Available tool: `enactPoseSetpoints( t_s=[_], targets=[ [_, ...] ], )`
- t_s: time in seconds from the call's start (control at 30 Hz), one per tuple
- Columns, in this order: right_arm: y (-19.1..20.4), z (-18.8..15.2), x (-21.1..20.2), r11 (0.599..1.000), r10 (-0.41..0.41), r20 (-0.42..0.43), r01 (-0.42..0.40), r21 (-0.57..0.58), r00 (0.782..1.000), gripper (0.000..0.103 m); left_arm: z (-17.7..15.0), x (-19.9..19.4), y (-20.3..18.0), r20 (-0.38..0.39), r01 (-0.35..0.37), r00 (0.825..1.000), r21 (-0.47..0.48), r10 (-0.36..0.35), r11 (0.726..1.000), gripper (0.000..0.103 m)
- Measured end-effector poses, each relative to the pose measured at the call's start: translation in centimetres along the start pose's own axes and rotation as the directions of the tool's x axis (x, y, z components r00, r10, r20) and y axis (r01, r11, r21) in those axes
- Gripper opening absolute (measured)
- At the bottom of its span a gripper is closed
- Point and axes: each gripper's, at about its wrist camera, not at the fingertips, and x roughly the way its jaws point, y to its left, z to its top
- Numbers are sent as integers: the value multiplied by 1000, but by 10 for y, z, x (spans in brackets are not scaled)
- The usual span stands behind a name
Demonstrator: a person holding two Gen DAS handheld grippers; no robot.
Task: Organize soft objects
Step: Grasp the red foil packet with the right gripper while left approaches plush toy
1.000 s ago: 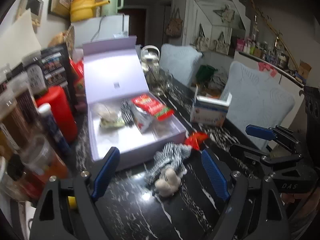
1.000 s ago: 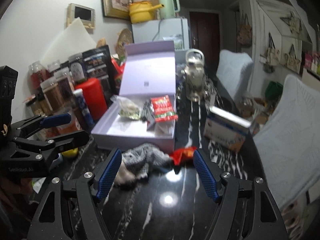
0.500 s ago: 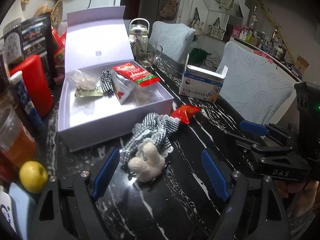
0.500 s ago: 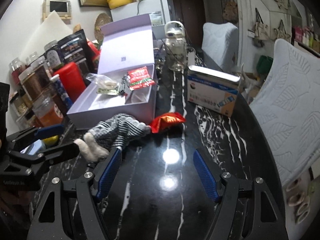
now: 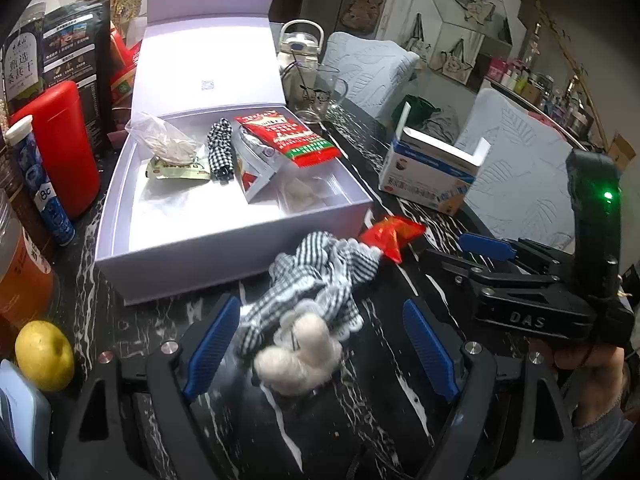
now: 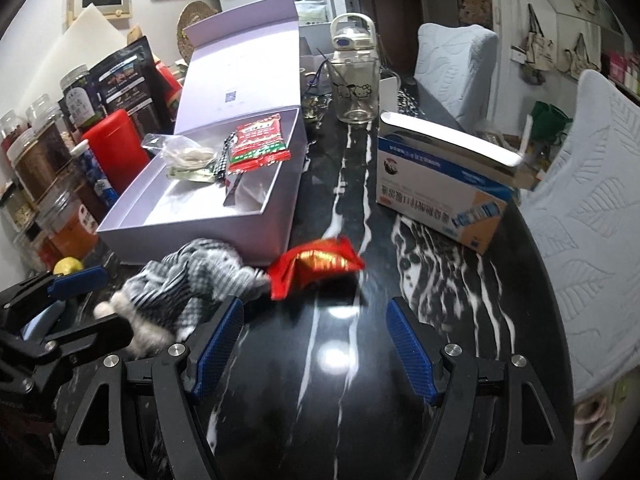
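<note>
We see glossy black marble-look tabletop [image 6: 332,360], woven checked cloth toy with fluffy white feet [image 5: 316,280], crinkly shiny red foil packet [image 6: 320,264], matt lilac cardboard box [image 5: 224,240].

Worktop [image 6: 352,364]: black w/ white veining. Box [image 5: 224,240]: pale lilac. Cloth toy [image 5: 316,276]: black-white gingham, cream fluffy feet. Packet [image 6: 316,266]: red, gold print. Canister [image 5: 60,148]: red. Lemon [image 5: 44,354]: yellow. Hand-held gripper pads [image 5: 426,354]: blue.

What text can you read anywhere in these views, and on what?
"DAS": raised letters on the body of the right gripper, seen from the left wrist view.
"8c": white label on the blue tube.
Large Chinese characters on the black pouch: visible, not legible to me.
Blue and white carton: Chinese print, appears upside down, unreadable.
Red packet in the white box: print too small.
</note>
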Motion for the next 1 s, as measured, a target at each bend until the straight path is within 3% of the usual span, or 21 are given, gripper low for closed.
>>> enactPoseSetpoints(
  t_s=[0.4,0.5,0.63,1.0],
  targets=[
    [-9,29,58,997,61,-76,-64,-34,995,75,12,22,8,-31,-6,1000,-18,5,1000,84],
    [-5,27,64,997,50,-94,-56,-62,994,56,11,29,9,-53,1,999,-20,-3,1000,84],
    [-2,24,56,993,55,-74,-62,-97,996,44,8,37,11,-85,25,996,-26,-28,999,84],
    [-19,1,16,999,38,-46,-38,-13,998,43,1,50,7,-124,3,992,-6,-3,1000,84]
  ],
)
